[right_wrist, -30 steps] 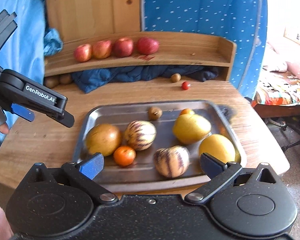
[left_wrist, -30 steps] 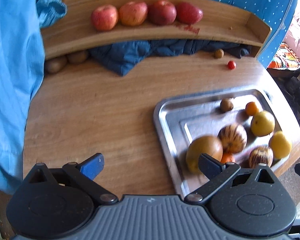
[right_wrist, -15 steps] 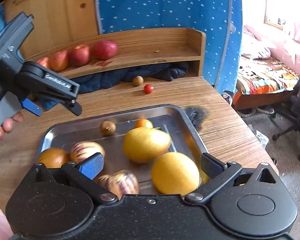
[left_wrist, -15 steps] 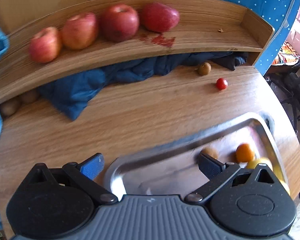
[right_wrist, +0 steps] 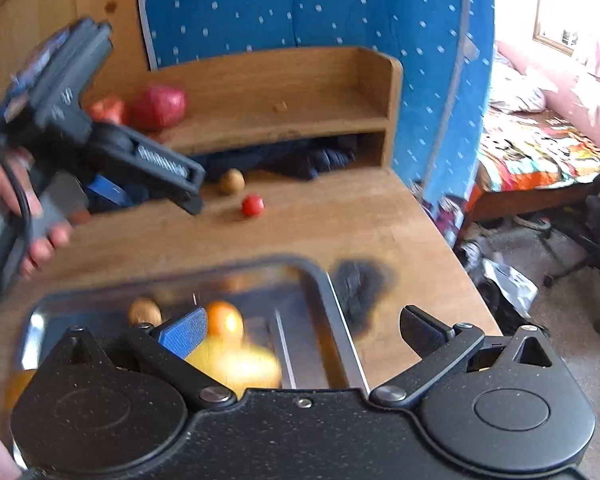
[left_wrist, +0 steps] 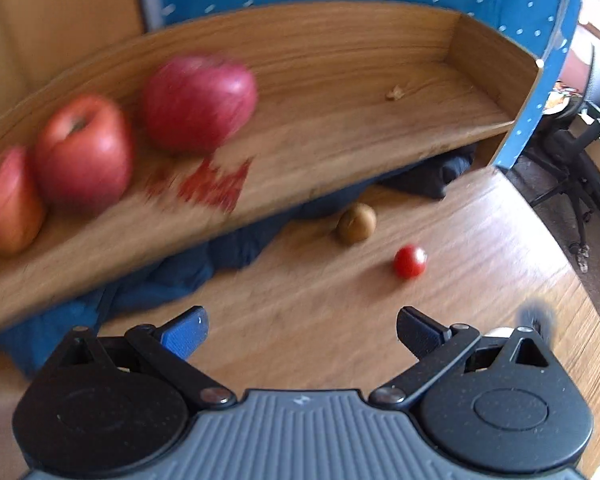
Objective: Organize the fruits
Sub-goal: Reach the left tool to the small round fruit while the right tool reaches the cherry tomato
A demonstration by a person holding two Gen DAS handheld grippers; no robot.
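Fruits: spread over three places — the wooden shelf [left_wrist: 340, 136], the table [left_wrist: 340, 320] and the steel tray [right_wrist: 340, 336].
Apples: red ones [left_wrist: 199, 101] in a row on the left part of the shelf, blurred in my left view; a red smear on the shelf board just in front of them.
Loose on the table: a small brown fruit [left_wrist: 356, 223] at the shelf's lower edge beside the dark blue cloth [left_wrist: 188, 276], and a cherry tomato [left_wrist: 409, 261] near it, a little closer to me.
Tray: low in my right view, holding a small orange [right_wrist: 224, 318], a yellow fruit [right_wrist: 240, 364] touching it on the near side, and a small brown fruit [right_wrist: 144, 311] to their left — the rest is hidden behind my tool.
Left gripper [left_wrist: 302, 330]: jaws spread wide, nothing between them, over bare table and pointed at the two loose fruits; my hand [right_wrist: 40, 240] wraps its grip in the right view.
Right gripper [right_wrist: 304, 326]: jaws spread wide, nothing held, above the tray's right rim.
Table mark: a dark scorch patch [right_wrist: 360, 280] just beside the tray's far right corner.
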